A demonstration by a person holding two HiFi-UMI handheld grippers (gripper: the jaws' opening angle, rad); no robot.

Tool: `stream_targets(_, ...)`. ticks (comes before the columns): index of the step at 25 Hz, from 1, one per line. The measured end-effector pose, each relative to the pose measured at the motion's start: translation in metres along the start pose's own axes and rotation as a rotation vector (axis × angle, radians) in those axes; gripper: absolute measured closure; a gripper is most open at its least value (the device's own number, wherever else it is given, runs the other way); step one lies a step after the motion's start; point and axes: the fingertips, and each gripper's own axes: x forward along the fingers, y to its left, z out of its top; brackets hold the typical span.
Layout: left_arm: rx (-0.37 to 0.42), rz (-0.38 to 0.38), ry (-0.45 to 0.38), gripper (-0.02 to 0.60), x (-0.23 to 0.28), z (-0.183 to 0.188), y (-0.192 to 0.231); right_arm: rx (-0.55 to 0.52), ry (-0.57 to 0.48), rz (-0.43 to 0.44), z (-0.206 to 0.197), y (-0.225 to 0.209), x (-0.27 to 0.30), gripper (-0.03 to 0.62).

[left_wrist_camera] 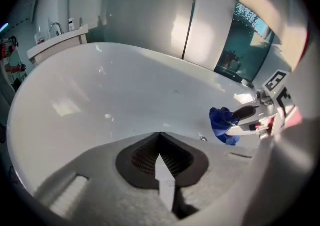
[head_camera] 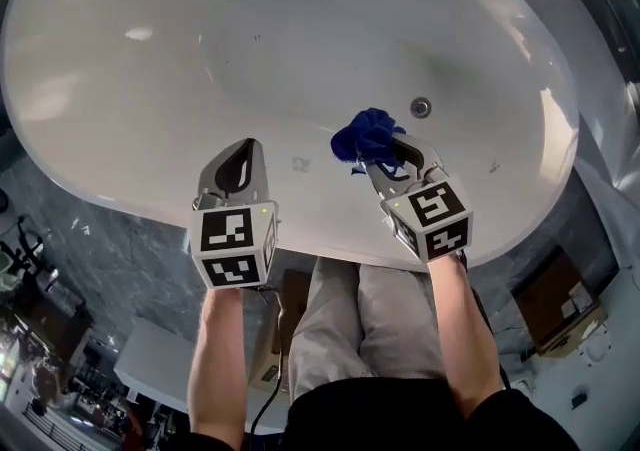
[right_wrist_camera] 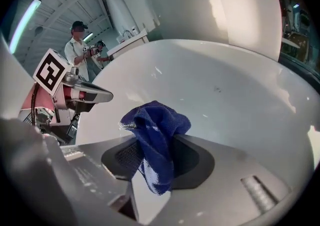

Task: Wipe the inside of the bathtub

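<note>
A white oval bathtub (head_camera: 150, 89) fills the head view, its drain (head_camera: 421, 107) on the right. My right gripper (head_camera: 385, 151) is shut on a crumpled blue cloth (head_camera: 366, 135), held above the tub's near wall just left of the drain. The cloth (right_wrist_camera: 157, 140) hangs bunched between the jaws in the right gripper view. My left gripper (head_camera: 240, 161) hovers over the near rim, jaws shut with nothing in them (left_wrist_camera: 161, 145). From the left gripper view the blue cloth (left_wrist_camera: 222, 124) and right gripper (left_wrist_camera: 250, 115) show to the right.
The tub's near rim (head_camera: 300, 239) runs under both grippers; the person's legs (head_camera: 355, 329) stand against it. A brown box (head_camera: 555, 294) sits on the floor at the right. A person (right_wrist_camera: 77, 52) stands beyond the tub by a white counter (right_wrist_camera: 132, 39). A dark marbled floor (head_camera: 90, 249) lies left.
</note>
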Motion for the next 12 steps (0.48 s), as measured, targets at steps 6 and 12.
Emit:
stream_targets(6,-0.059,-0.048,0.049,0.577,0.054,-0.027,-0.002,0.035,0.043,-0.010,-0.029,-0.027,0.044,0.439)
stream_targets(12,-0.049,-0.080,0.097,0.577,0.107,-0.054,0.002,0.040,0.095,0.016,-0.063,-0.040,0.084,0.439)
